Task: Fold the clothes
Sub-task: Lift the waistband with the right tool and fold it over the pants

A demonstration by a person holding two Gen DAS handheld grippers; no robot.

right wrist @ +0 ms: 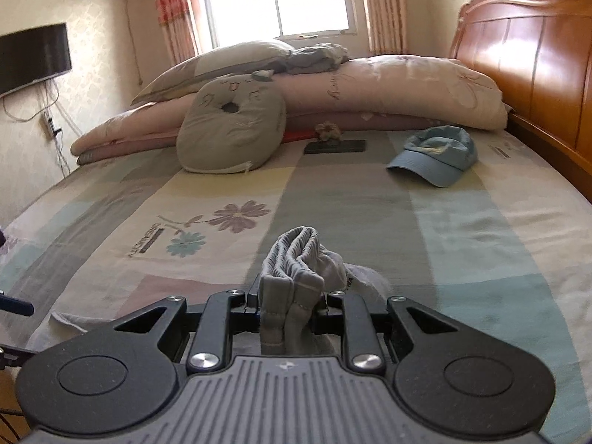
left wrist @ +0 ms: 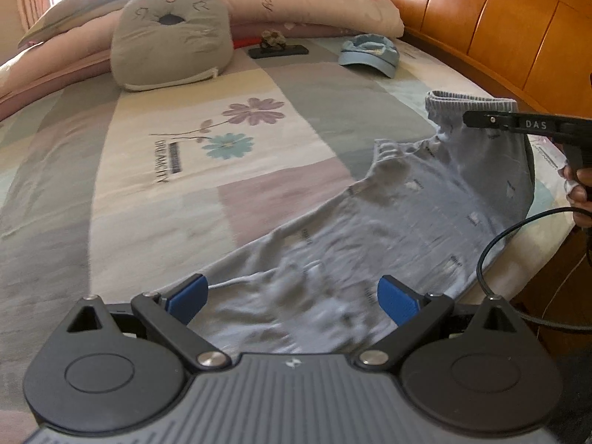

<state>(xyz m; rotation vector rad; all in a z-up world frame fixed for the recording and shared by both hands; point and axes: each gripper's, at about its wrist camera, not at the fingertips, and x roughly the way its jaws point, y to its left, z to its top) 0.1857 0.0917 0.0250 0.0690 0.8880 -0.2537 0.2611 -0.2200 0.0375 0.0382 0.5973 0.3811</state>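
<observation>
A light grey-blue garment [left wrist: 407, 222] with an elastic waistband lies spread on the patchwork bedsheet [left wrist: 166, 192], near the bed's right edge. My left gripper [left wrist: 292, 292] is open, its blue pads [left wrist: 188, 296] apart on either side of the garment's near end, which looks blurred. At the right of the left wrist view, my right gripper [left wrist: 477, 118] is shut on the waistband and holds that end up off the sheet. The right wrist view shows the bunched waistband [right wrist: 296, 259] pinched in my right gripper [right wrist: 290, 296], jaws closed tight on it.
A blue cap [right wrist: 436, 159] lies at the far right of the bed. A grey cat cushion [right wrist: 229, 125], a dark phone [right wrist: 335, 147] with a small object on it, and rolled quilts [right wrist: 388, 85] line the far side. The wooden headboard [right wrist: 536, 59] stands right. A cable [left wrist: 492, 251] loops nearby.
</observation>
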